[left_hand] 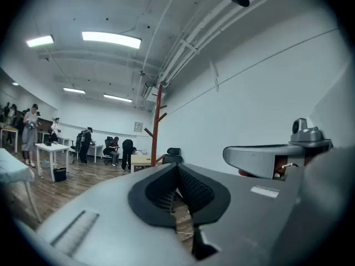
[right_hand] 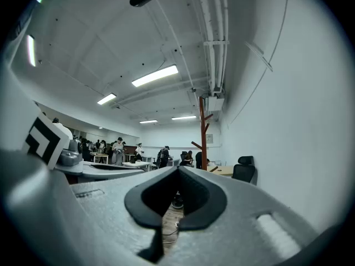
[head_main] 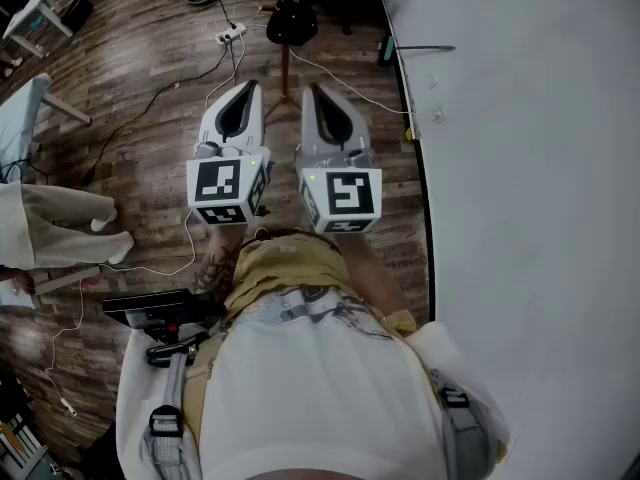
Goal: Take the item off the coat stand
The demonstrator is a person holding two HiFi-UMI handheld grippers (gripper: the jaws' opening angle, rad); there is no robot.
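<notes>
Pointing toward 12 o'clock: left gripper (head_main: 250, 86), right gripper (head_main: 312, 89), side by side, jaws of both closed, empty. Black bag (head_main: 291, 18) on red-brown wooden coat stand (head_main: 286, 73), 12 o'clock, well apart.

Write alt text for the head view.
Seen from above, the left gripper and right gripper, both shut and empty, point side by side across a wooden floor toward a coat stand with a black bag at its pole. A white wall fills the right; the wearer's torso fills the bottom.
</notes>
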